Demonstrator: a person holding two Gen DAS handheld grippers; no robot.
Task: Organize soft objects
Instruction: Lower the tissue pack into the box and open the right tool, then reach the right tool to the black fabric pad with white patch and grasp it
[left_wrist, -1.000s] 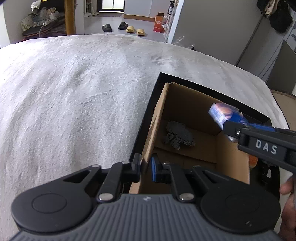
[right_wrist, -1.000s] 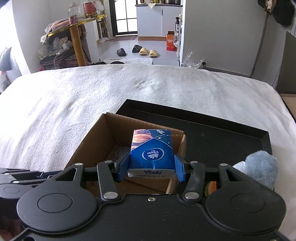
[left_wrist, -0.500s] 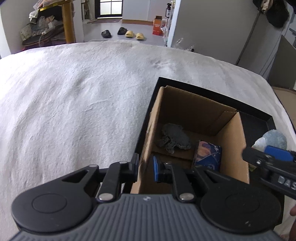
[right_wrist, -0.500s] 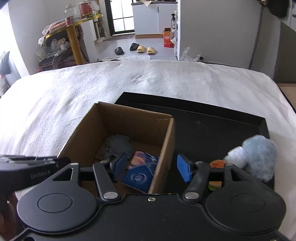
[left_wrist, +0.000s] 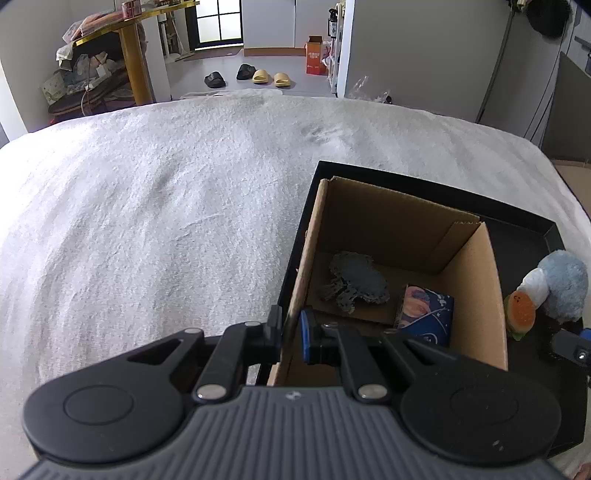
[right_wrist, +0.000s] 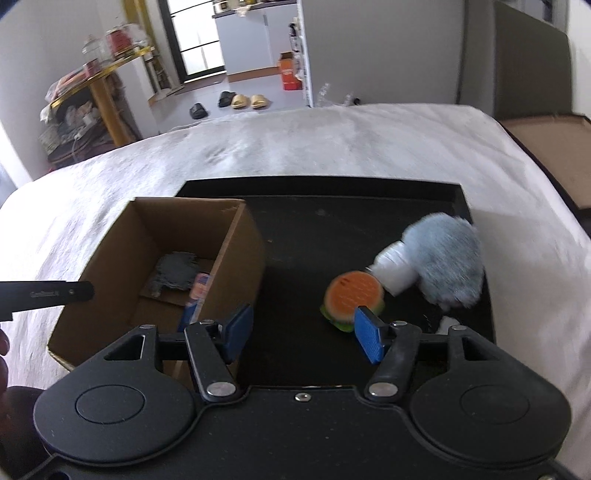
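Observation:
A cardboard box (left_wrist: 476, 280) (right_wrist: 236, 251) stands at the left end of a black tray (left_wrist: 517, 218) (right_wrist: 314, 236). Inside it lie a dark grey rag (left_wrist: 354, 280) (right_wrist: 173, 273) and a blue tissue pack (left_wrist: 424, 310) (right_wrist: 197, 291). My left gripper (left_wrist: 290, 332) is shut on the box's near left wall. My right gripper (right_wrist: 303, 334) is open and holds nothing, over the tray just right of the box. Ahead of it sit a burger-shaped toy (right_wrist: 352, 295) (left_wrist: 519, 314) and a fluffy blue-and-white plush (right_wrist: 439, 266) (left_wrist: 557, 284).
The tray rests on a white textured cover (left_wrist: 166, 221) (right_wrist: 332, 147). A brown panel (right_wrist: 546, 147) lies off the right edge. A cluttered yellow table (left_wrist: 107, 48), slippers (left_wrist: 251, 75) and an orange box (left_wrist: 316, 59) stand on the floor beyond.
My right gripper let the tissue pack drop into the box, opened, and swung right over the tray toward the toys. My left gripper kept its hold on the box wall.

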